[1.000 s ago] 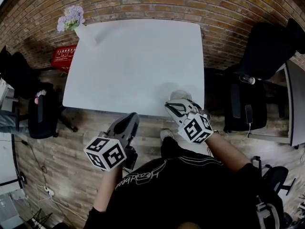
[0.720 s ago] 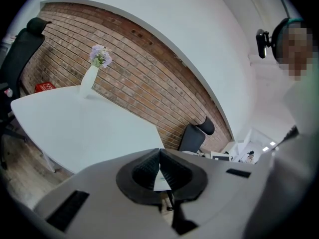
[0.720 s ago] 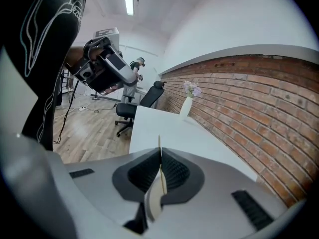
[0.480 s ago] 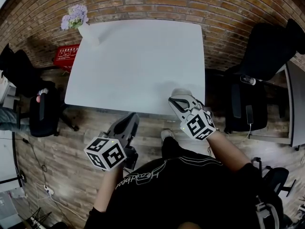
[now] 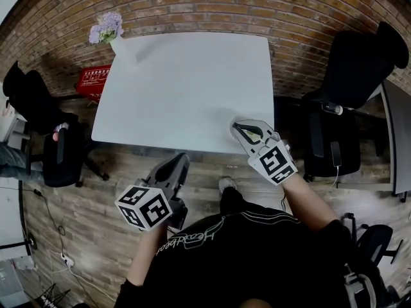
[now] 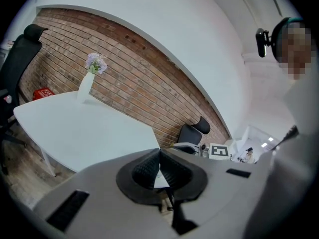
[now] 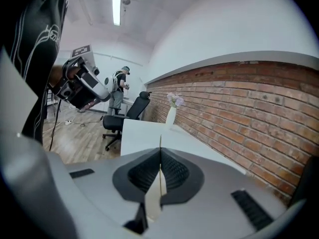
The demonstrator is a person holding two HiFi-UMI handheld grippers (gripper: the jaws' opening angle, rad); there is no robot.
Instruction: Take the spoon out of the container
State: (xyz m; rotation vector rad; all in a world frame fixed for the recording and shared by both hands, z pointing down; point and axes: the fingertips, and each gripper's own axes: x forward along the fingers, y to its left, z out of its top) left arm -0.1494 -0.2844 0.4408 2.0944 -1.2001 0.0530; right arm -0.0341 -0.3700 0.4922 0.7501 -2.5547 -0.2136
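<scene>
left gripper [image 5: 178,161]: we see its jaws together, the ribbed pads meeting at the tips in the left gripper view [image 6: 159,153], with nothing between them; it hangs off the table's near edge, over the wooden floor [image 5: 96,210].
right gripper [image 5: 236,125]: jaws closed tight in the right gripper view [image 7: 160,151]; a thin sliver shows along the seam and just past the tips (we cannot tell whether it is a thing or part of the jaws). it sits above the table's near edge, close to the near right corner.
spoon and container: we cannot make out either in any view.
table [image 5: 186,88]: white, square-cornered, its far edge against the brick wall [image 5: 212,5].
vase [image 5: 123,47]: white and slim, upright at the table's far left corner, with pale purple flowers [image 5: 106,25] in it.
red crate [image 5: 92,79]: on the floor, just beside the table's left edge, near the far corner.
black chairs: one off the table's right edge [image 5: 353,69], one off its left edge [image 5: 48,146].
person: black top, arms reaching forward, one gripper in each hand.
</scene>
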